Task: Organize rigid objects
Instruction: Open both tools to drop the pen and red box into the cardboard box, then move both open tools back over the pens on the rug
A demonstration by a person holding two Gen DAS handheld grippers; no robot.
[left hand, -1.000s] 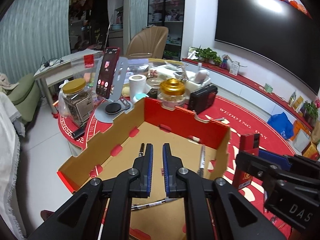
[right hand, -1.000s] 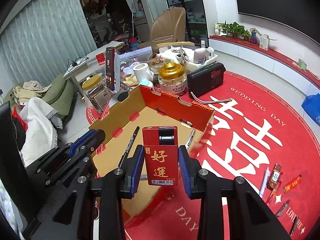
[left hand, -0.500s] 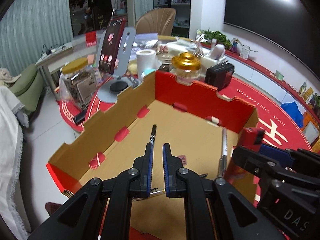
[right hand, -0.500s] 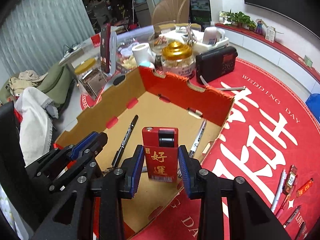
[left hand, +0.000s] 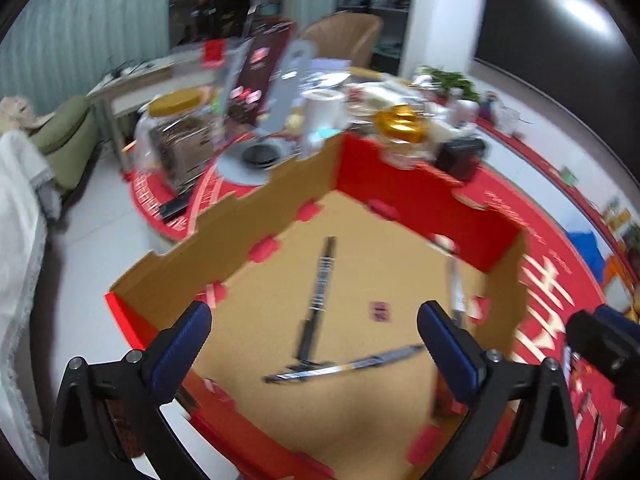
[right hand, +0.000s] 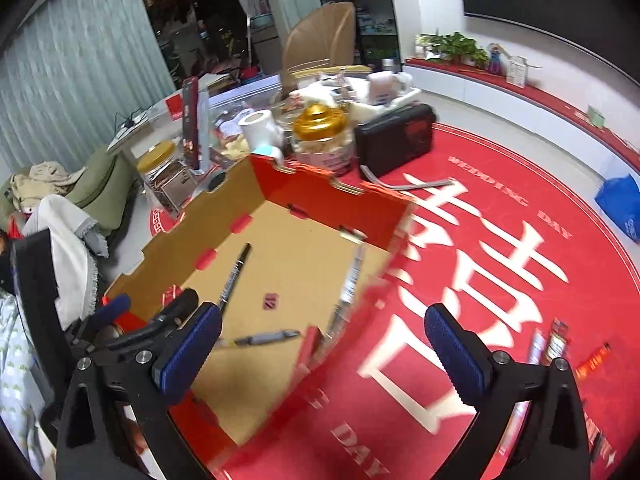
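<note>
Two grippers: black two-finger frames with ribbed blue pads, both angled down over one box.
Left gripper (left hand: 314,340): jaws opening, spread wide; nothing between the pads; poised above the box floor.
Right gripper (right hand: 322,344): jaws opening, spread wide; nothing gripped; straddles the box's right-hand wall, one pad over the box, the other over the cloth.
Box: shallow open cardboard tray (right hand: 328,200), red printed outside, plain brown corrugated inside, notched rim, red tab slots along the walls.
Contents, item one: slim black marker pen (left hand: 318,292), lying flat at the floor's centre.
Contents, item two: silver-and-black pen (left hand: 348,366), lying crosswise, its left end at the marker's near end.
Contents, item three: grey pen (right hand: 350,280), lying along the right wall.
Contents, item four: blurred red shape by the near right wall; identity cannot be told.
Surface: round red tablecloth (right hand: 500,240) with large white characters, smooth and printed.
Outside the box: a few pens and small red packets (right hand: 556,344) lying on the cloth, to the right.
</note>
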